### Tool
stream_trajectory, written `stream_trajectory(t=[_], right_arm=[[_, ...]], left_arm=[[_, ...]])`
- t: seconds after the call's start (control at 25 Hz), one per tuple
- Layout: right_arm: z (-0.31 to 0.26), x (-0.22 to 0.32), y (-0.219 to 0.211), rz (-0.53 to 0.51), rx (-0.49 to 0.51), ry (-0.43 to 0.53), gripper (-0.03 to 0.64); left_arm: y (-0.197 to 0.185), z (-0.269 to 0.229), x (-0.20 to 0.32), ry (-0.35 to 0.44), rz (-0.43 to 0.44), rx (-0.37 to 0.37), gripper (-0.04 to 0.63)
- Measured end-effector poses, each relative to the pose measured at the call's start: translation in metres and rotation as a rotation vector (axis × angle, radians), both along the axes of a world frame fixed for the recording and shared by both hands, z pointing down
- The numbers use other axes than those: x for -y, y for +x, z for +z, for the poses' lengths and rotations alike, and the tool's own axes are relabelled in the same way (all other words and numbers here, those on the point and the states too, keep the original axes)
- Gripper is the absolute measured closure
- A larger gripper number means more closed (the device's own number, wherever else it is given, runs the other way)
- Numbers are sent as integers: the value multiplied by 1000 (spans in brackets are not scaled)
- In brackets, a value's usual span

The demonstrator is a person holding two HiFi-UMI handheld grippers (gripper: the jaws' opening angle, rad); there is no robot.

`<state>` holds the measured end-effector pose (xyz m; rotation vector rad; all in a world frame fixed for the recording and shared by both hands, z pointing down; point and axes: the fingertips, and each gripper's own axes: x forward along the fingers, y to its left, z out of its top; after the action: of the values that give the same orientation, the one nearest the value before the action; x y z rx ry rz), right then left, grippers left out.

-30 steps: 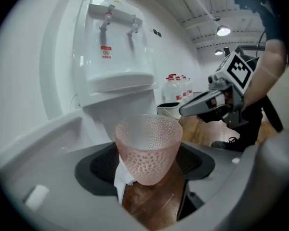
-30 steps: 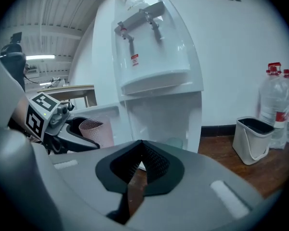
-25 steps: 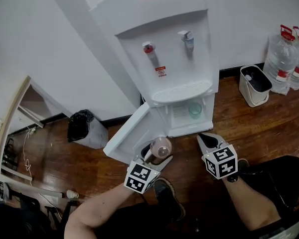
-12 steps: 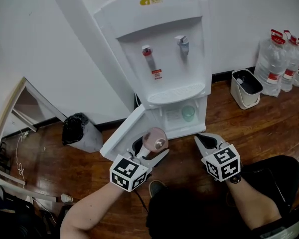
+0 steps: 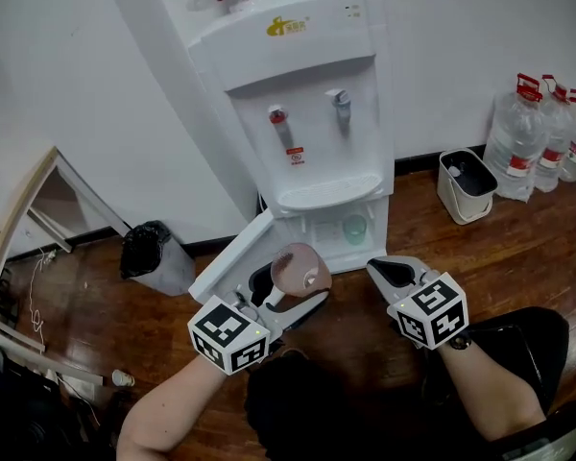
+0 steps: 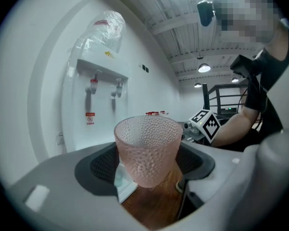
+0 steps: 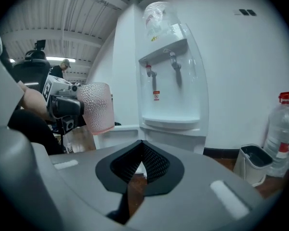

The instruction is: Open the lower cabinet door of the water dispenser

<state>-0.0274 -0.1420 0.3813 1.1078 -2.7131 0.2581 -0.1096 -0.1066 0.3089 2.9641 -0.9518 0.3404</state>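
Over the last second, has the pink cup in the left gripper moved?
Yes. In the head view the pink cup, held by the left gripper, has drawn nearer the green cup inside the open cabinet.

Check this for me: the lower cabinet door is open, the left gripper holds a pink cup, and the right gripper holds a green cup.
Wrong about the right gripper: its jaws are shut on nothing, as the right gripper view shows. The green cup sits inside the cabinet. The rest holds.
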Motion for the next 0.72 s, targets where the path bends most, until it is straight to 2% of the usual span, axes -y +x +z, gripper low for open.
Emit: stream_trajectory(t=[0.2, 0.4, 0.56, 0.64, 0.72], right_arm=[[-33, -4, 2, -10, 50, -17, 615], [-75, -7, 2, -34, 59, -12, 615], [-111, -11, -7, -120, 79, -26, 615], [-125, -14, -9, -169, 56, -15, 615], [-134, -15, -10, -210, 33, 12, 615]], left_arm=[[15, -26, -8, 20, 14, -14, 227], [16, -61, -12, -29, 12, -118, 227], [21, -82, -20, -46, -4, -175, 227], [21, -88, -25, -74, 2, -229, 227], [20, -89, -30, -79, -3, -237, 227]])
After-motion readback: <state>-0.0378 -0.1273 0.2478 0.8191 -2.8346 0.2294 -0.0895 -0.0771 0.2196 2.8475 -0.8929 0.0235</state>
